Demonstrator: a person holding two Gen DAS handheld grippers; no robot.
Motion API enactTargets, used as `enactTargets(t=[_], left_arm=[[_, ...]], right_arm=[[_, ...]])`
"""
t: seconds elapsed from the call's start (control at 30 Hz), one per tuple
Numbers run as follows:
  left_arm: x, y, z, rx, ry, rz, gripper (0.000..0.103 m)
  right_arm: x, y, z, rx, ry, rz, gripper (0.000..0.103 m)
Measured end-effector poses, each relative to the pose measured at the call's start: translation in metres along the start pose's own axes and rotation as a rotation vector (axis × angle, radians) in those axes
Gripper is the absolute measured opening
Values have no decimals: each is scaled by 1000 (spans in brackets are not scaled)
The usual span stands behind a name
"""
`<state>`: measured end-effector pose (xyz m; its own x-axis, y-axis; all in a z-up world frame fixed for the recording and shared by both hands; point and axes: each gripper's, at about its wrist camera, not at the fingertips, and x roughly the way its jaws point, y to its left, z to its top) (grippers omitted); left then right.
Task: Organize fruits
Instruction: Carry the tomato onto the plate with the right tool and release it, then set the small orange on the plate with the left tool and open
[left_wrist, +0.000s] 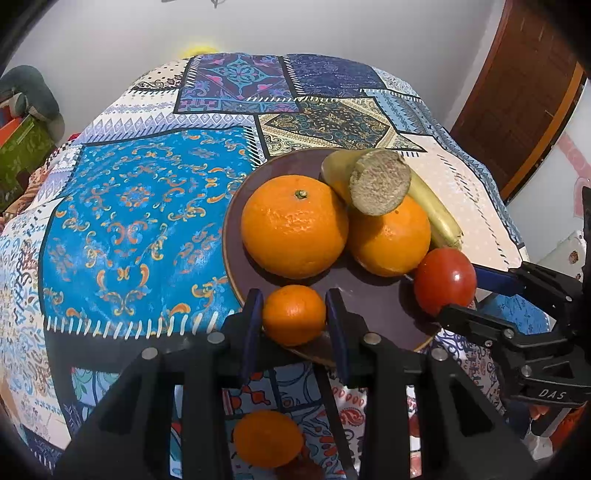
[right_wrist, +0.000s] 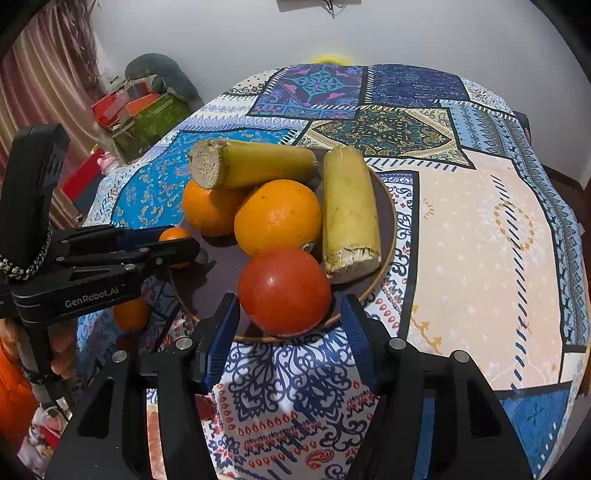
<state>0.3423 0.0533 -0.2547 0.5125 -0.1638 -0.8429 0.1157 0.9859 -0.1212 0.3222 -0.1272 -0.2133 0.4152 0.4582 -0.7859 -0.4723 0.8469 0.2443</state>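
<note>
- Left gripper (left_wrist: 294, 314) angles steeply down over the near rim of the dark plate (left_wrist: 236, 206), its blue pads clenched on a small mandarin (left_wrist: 294, 314) just above the plate.
- Right gripper (right_wrist: 291, 325) tilts down at the plate's near edge; its jaws stand apart on either side of the red tomato (right_wrist: 284, 291) with gaps showing, so it is released. The tomato rests on the plate.
- Two large oranges (left_wrist: 294, 226) and two cut yellow-green stalk pieces (right_wrist: 349, 214) fill the plate.
- Another mandarin (left_wrist: 268, 438) lies on the patterned tablecloth (left_wrist: 129, 229), partly hidden behind the left gripper's frame.
- In the right wrist view, fingers (right_wrist: 62, 356) show at the left edge, cut off.
- Readable writing: "GenRobot.AI" on the left gripper, "DAS" on the right.
</note>
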Motion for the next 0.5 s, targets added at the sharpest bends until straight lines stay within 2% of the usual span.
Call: enactTargets(t=[0.3,0.43,0.5], left_arm=[[-35,-3,-12,-7,-23,11,34],[-48,-5,-12,-16,-52,-23,34],[-47,-9,-8,-1,-42,-14,34]], right_arm=[[-29,11,-7,-35,-31,-33,53],[-45,19,-15,-50,-54,-42,53],[-50,21,-18,-53,-59,-39,53]])
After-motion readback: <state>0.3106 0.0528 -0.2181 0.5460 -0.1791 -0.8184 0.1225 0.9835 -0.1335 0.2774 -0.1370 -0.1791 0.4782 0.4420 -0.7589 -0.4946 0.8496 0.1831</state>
